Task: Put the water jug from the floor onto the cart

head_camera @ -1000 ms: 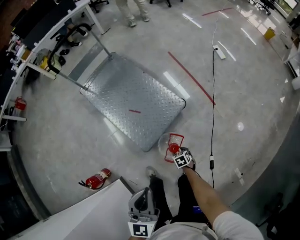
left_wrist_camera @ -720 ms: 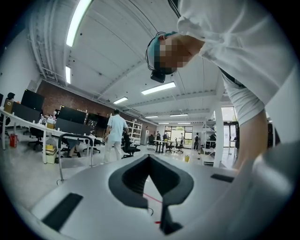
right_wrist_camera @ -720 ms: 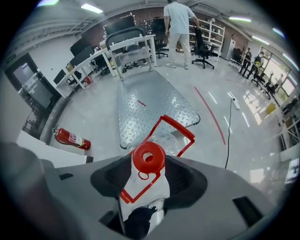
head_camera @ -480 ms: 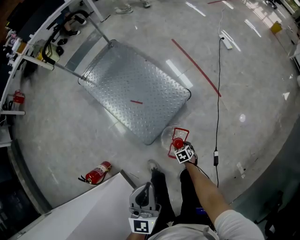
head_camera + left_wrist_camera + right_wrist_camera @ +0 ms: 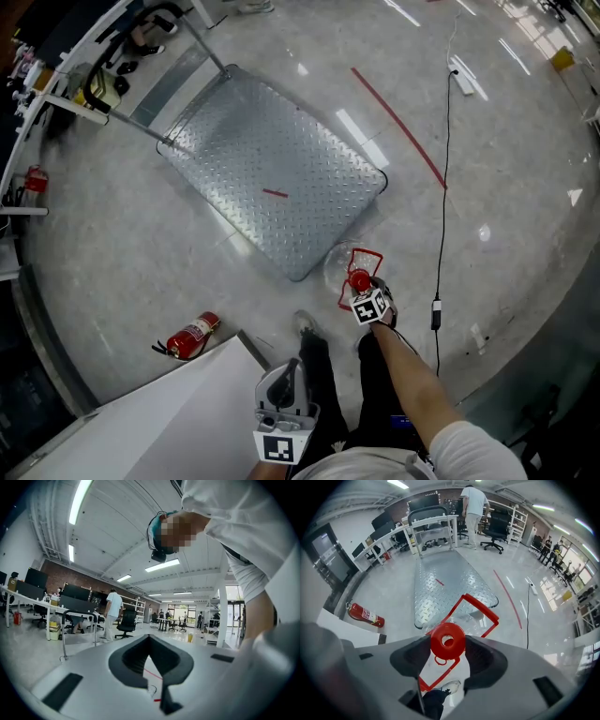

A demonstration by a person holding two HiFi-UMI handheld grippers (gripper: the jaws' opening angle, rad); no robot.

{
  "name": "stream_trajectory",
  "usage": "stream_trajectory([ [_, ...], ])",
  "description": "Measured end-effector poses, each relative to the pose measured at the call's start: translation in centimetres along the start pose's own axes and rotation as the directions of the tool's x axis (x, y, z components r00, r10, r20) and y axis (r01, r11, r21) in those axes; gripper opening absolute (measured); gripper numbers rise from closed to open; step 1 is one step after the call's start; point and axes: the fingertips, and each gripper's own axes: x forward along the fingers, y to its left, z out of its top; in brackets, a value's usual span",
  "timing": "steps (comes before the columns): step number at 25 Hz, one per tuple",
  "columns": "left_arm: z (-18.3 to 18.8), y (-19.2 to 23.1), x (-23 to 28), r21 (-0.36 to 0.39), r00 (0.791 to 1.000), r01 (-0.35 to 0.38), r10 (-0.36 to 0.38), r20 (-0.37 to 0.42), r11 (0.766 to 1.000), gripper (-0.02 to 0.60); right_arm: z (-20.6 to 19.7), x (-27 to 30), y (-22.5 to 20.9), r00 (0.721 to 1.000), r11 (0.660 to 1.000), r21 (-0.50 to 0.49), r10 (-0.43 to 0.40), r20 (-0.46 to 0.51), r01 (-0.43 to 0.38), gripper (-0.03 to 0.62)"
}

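Just off the cart's [image 5: 272,178] near corner, the water jug's [image 5: 339,265] cap [image 5: 447,641] sits between the right gripper's [image 5: 448,645] parted jaws, seemingly ungripped.

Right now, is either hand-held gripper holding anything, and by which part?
Left hand-held gripper is empty. Right hand-held gripper straddles the red cap of the water jug; whether its pads press cannot be told.
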Motion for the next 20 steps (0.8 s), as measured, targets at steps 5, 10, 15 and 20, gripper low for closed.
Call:
stream_trajectory([
  [5,-0.1,0.4,0.0,-0.007,1.0,-0.004,0.004,-0.001,1.0,0.003,0.1,0.1,0.6,1.0,1.0,0.001,0.016,-0.008,-0.016,0.26],
  [10,-0.2,0.8,-0.2,-0.01,1.0,-0.018,0.018,-0.003,1.0,0.003,-0.1,0.1,0.0,1.0,1.0,0.013,-0.007,-0.027,0.008,0.264],
  [15,-0.3,1.2,-0.1,-0.018,1.0,-0.029,0.029,-0.006,0.999,0.003,0.0,0.0,-0.6,0.999,0.999,0.002,-0.032,-0.034,0.032,0.27],
  [20,-0.6,1.7,-0.3,-0.028,0.999,-0.035,0.035,-0.008,0.999,0.003,-0.3,0.8,-0.7,0.998,1.0,-0.008,-0.025,-0.062,0.024,0.276],
])
